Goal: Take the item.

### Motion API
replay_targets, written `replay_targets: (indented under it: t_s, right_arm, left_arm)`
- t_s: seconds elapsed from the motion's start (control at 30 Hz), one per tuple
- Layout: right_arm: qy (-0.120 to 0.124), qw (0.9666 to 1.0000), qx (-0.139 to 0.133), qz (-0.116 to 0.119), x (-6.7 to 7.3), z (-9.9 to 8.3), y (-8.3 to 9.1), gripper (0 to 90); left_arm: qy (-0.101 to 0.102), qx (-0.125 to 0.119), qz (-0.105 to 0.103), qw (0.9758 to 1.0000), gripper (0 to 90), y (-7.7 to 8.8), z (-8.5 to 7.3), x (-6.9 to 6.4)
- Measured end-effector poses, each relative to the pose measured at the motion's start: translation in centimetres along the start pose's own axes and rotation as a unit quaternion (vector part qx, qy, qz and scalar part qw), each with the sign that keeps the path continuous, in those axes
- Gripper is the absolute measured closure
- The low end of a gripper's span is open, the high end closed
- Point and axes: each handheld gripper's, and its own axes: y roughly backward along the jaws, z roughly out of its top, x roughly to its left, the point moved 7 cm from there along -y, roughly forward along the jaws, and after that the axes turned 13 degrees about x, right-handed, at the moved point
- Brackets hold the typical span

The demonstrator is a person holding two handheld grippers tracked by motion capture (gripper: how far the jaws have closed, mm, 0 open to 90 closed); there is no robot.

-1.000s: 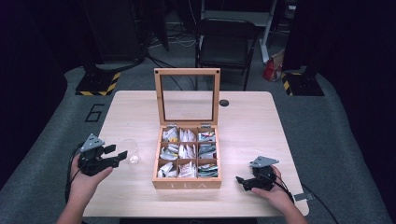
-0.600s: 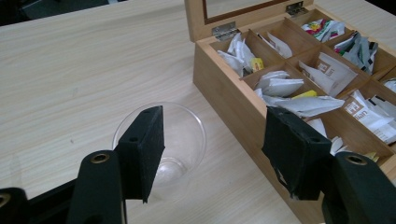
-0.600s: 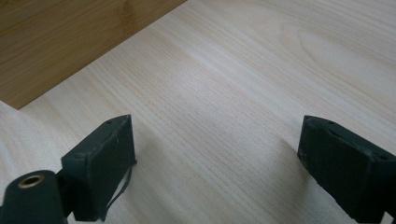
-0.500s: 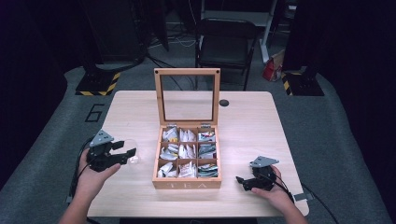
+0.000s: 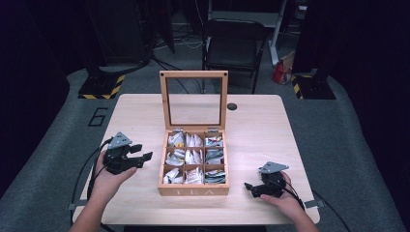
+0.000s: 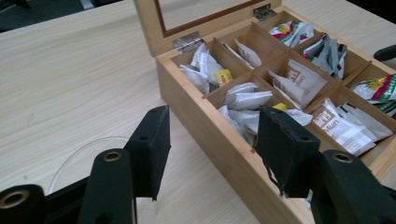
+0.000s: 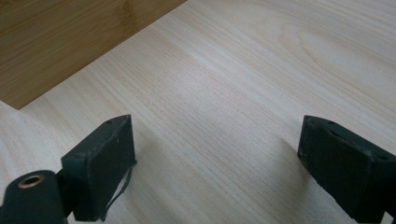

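Note:
A wooden tea box (image 5: 193, 190) stands mid-table, its glass lid (image 5: 193, 75) upright. Its nine compartments hold several tea bags (image 5: 193, 157). My left gripper (image 5: 143, 151) hovers open just left of the box, jaws pointing at it. In the left gripper view its jaws (image 6: 215, 140) straddle the box's near wall (image 6: 210, 130), with white and brown tea bags (image 6: 299, 81) beyond. Under the left jaw lies a clear round rim (image 6: 70, 156) on the table. My right gripper (image 5: 250, 189) rests open on the table right of the box. The right gripper view has empty jaws (image 7: 219, 154) over bare wood and the box's side (image 7: 70, 37).
A small black disc (image 5: 232, 106) sits on the table (image 5: 270, 140) behind the box. A black chair (image 5: 232, 43) stands beyond the far edge. Cables trail from both grippers off the near edge.
My left gripper has moved right, closer to the tea box, over the clear round thing. The right gripper has stayed put.

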Motion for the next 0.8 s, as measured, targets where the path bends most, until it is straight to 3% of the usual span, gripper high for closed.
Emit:
replay_targets:
  t_s: [0.8]
  right_arm:
    - [0.001, 1.0000, 0.000, -0.001, 0.0, 0.0, 0.0, 10.3]
  left_arm:
    - [-0.032, 0.020, -0.023, 0.9990, 51.8, -2.9, 1.1, -2.6]
